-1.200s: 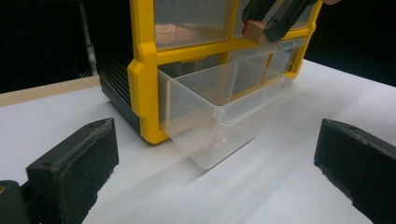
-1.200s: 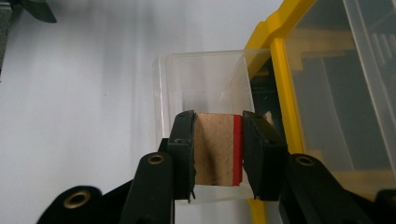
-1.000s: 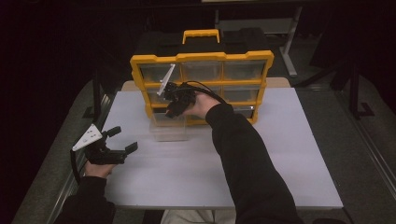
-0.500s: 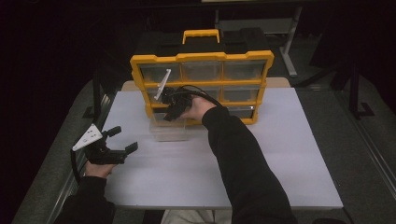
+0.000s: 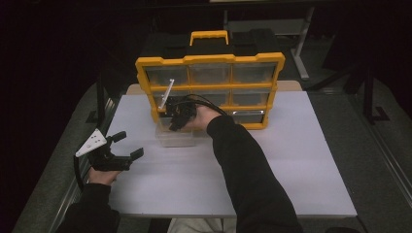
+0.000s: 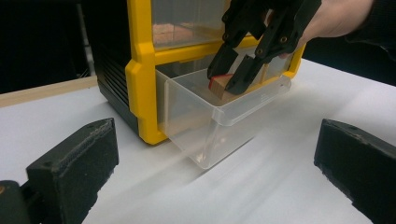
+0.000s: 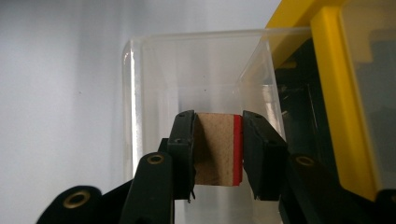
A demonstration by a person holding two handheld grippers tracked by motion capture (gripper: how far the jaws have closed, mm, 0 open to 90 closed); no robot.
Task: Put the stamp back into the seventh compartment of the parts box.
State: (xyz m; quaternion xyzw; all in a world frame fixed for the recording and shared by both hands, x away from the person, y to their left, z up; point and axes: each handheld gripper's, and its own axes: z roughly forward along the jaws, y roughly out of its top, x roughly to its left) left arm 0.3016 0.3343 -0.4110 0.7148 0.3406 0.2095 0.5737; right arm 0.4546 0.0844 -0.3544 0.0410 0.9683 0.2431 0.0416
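A small wooden block (image 7: 217,148) with one red face (the red side shows as a thin stripe along one edge) hangs over the open mouth of a clear plastic drawer (image 6: 210,119). The drawer is pulled out from the yellow organiser's (image 5: 145,73) bottom-left slot, toward the table's (image 5: 301,160) far-left part.

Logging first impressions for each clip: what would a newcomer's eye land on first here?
Most striking is the yellow drawer cabinet at the far side of the white table, with one clear drawer pulled out at its lower left. Right above that drawer, the right gripper is clamped on a small wooden block with a red face. The left gripper waits open near the table's left edge.
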